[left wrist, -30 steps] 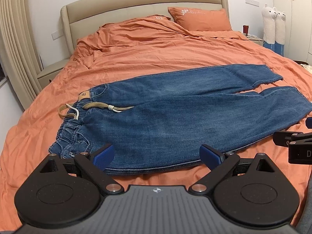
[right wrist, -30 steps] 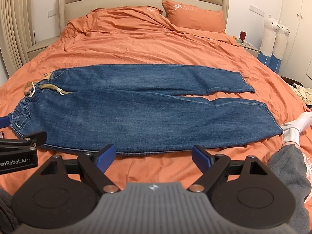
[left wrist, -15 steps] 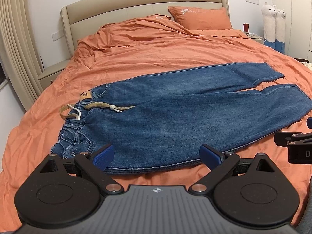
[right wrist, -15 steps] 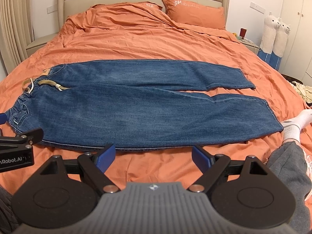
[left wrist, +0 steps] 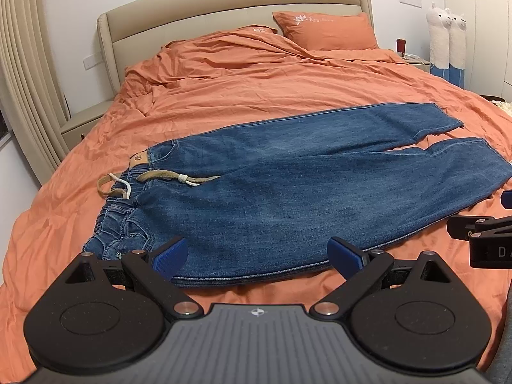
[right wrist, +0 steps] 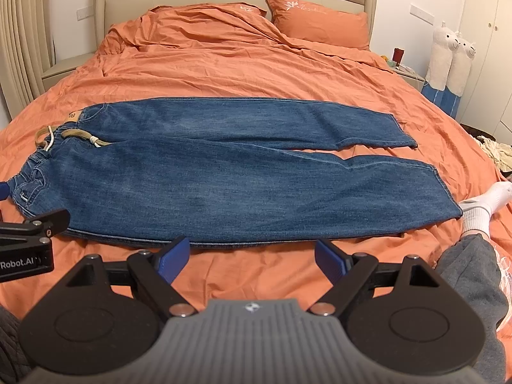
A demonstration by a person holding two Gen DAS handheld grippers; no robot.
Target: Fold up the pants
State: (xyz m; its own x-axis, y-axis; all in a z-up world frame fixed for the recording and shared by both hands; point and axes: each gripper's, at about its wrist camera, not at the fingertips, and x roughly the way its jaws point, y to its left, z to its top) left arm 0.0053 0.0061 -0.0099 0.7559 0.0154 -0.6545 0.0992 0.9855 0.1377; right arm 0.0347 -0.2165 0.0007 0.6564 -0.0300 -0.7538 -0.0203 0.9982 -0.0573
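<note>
Both tongs, left tongs [left wrist: 257,256] and right tongs [right wrist: 252,256], gape empty at six o'clock; the jeans [right wrist: 224,172] lie flat and unfolded on the bed [right wrist: 224,64], waistband at nine o'clock.

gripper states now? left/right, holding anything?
Left gripper: open, empty, fingers over the near edge of the blue denim jeans.
Right gripper: open, empty, just short of the jeans' near edge.
</note>
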